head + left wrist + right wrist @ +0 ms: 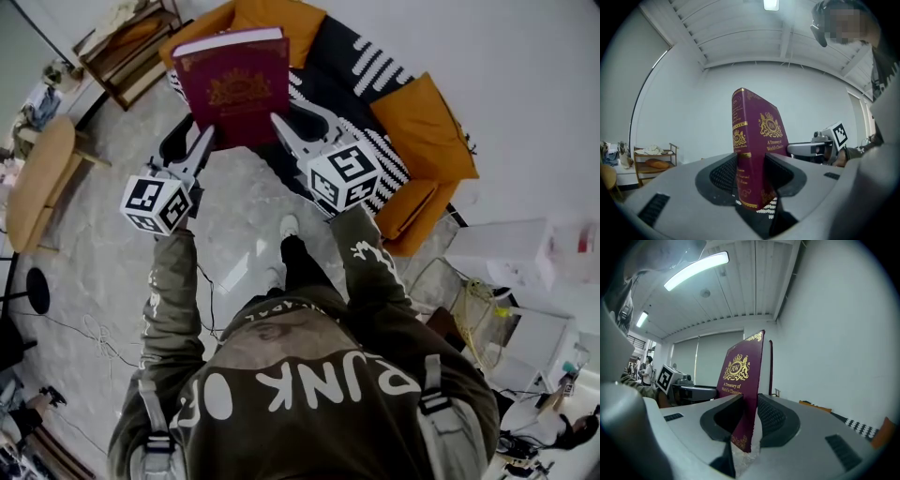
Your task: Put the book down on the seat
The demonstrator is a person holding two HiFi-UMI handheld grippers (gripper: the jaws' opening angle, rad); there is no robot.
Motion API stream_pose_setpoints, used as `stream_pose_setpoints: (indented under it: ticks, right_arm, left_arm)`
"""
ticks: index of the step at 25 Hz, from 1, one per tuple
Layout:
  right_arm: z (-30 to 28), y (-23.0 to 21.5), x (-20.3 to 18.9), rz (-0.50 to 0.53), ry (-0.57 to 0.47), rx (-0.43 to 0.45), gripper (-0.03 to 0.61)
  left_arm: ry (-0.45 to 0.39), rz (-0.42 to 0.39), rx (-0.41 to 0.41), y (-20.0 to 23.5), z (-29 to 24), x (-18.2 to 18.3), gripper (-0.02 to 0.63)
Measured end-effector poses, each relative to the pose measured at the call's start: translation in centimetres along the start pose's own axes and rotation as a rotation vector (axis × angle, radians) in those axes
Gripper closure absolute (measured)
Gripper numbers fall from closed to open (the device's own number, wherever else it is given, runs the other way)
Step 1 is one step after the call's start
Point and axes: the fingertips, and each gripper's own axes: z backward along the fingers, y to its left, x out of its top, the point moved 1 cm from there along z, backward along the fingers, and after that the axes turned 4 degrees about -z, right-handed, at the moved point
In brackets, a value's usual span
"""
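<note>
Two grippers, one book, held above the seat.
The maroon book (234, 89) is clamped upright by its lower edge, near the spine by the left gripper (202, 142) and at the other side by the right gripper (292, 127), and is held aloft over the orange sofa (427, 127).

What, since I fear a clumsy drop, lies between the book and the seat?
Nothing visible. The book, held by the left gripper and right gripper, hangs above the throw-covered seat; orange cushions sit aside.

1 book (234, 84), 2 grippers (208, 133) (279, 122), 1 sofa (424, 131), 1 round table (37, 178).
</note>
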Motion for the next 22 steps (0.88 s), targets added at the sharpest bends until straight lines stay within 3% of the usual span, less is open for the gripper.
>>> stream_pose_setpoints:
  ticks: [16,22]
  right_arm:
    - [-13.8,-16.2,0.2,-0.049,-0.005,0.047,0.471]
    - [-17.3,-20.0,-0.2,-0.055,0.007,0.056,0.471]
  left_arm:
    - [0.038,0.004,0.049,11.8,-17.0,-1.6,0.439]
    - [0.054,0.018,0.060,14.7,-21.0,-2.8,0.439]
